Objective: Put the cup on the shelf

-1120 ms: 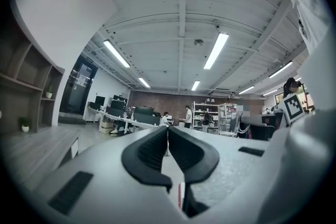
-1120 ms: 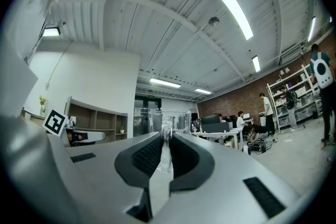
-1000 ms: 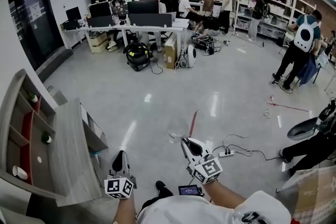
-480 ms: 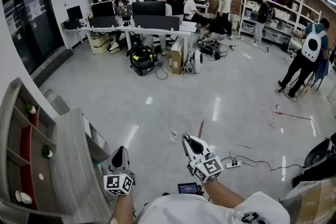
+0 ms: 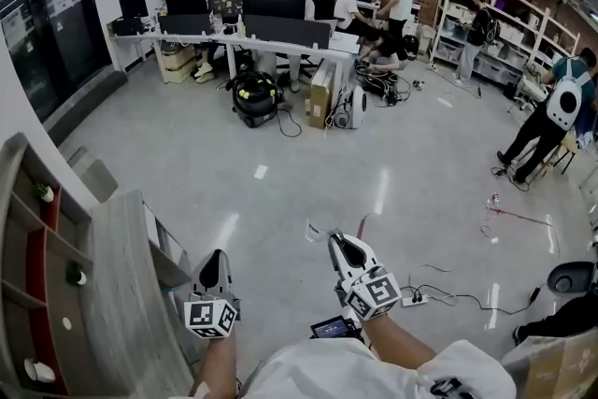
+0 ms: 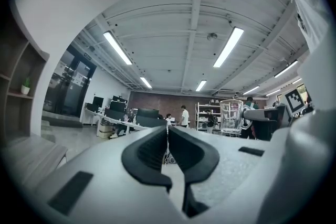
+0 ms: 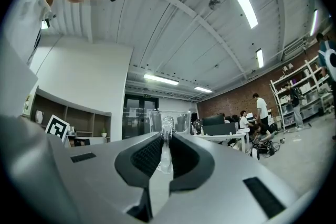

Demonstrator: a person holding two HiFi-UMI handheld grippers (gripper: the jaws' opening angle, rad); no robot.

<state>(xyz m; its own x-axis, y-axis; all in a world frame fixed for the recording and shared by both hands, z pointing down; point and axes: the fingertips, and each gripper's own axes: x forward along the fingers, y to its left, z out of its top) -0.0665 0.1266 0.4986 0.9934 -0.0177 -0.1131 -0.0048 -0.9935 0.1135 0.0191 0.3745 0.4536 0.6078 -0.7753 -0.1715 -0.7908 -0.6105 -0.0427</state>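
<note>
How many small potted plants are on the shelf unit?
2: one potted plant in a farther compartment, another in a nearer one; cropped shelf may hide more.

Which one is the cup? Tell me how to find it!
Start at the big grey floor, then go down to the two grippers at the head view's bottom. The right gripper pinches the cup. It is clear glass you can see through, while the left gripper holds nothing.
</note>
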